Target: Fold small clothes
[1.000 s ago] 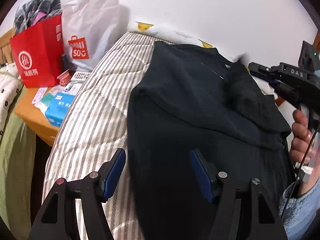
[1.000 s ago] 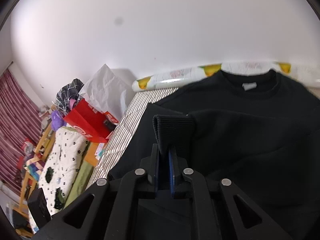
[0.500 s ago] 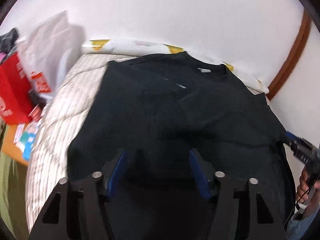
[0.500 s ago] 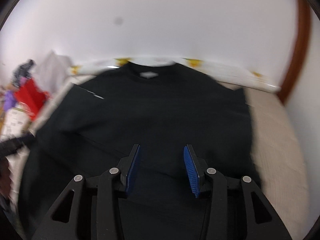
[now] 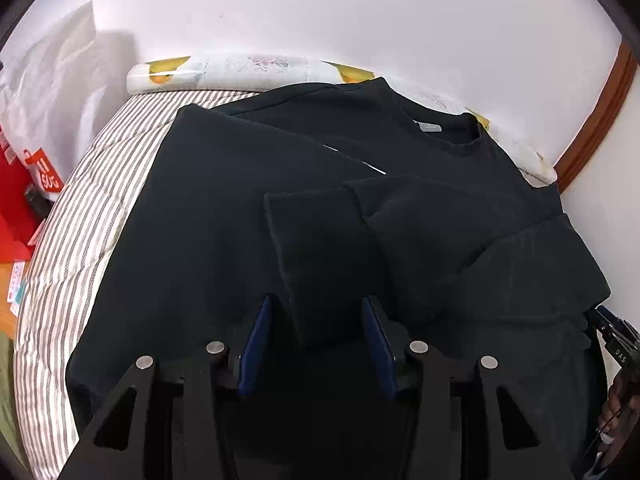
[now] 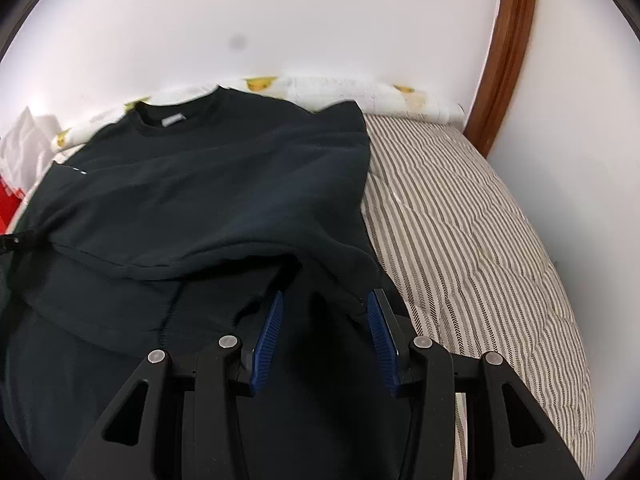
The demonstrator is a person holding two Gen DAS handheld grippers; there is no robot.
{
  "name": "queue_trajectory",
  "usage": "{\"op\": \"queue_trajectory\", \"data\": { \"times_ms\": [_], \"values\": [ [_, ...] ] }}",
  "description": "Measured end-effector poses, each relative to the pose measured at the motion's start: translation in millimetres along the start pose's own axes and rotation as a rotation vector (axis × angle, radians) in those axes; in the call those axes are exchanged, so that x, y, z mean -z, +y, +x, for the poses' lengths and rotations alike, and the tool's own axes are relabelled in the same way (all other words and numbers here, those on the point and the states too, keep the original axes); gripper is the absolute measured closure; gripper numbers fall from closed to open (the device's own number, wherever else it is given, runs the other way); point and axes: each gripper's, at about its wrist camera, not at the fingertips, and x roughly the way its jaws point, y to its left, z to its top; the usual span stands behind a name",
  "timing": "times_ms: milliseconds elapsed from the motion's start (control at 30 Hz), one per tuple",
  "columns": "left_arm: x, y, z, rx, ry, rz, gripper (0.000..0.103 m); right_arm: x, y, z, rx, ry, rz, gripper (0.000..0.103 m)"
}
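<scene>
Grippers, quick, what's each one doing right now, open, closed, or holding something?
Left gripper: jaws closing around the black sweater's cuff, pads not yet pressing.
Right gripper: open over the black sweater, holding nothing.

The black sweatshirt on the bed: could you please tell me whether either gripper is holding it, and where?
Neither grips the black sweatshirt; the left gripper's jaws are closing around its cuff.

Matt black knit sweatshirt (image 5: 224,216) on quilted striped cloth bedcover (image 6: 472,240).
</scene>
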Motion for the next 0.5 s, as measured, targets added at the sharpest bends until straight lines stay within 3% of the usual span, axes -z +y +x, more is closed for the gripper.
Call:
{"op": "queue_trajectory", "data": {
  "times_ms": [100,133,200,267,400,500],
  "values": [
    [-3,-7,4,0.007,-0.003,0.000,0.071,-2,0,11,0.026,0.011,0.005,0.059],
    [-4,-11,4,-0.017,-0.010,0.011,0.073,-2,-1,14,0.033,0.015,0.015,0.059],
    [-5,-23,2,-0.096,-0.041,0.085,0.091,-2,-7,17,0.037,0.021,0.036,0.059],
    [-8,-28,-3,-0.092,-0.051,0.110,0.092,-3,-12,19,0.051,0.023,0.054,0.059],
    [-17,-20,-29,-0.019,-0.091,0.057,0.093,-7,-18,21,0.035,0.023,0.070,0.059],
    [-23,-10,-56,0.038,-0.133,0.016,0.093,-12,-21,19,0.074,0.018,0.078,0.059]
  ]
}}
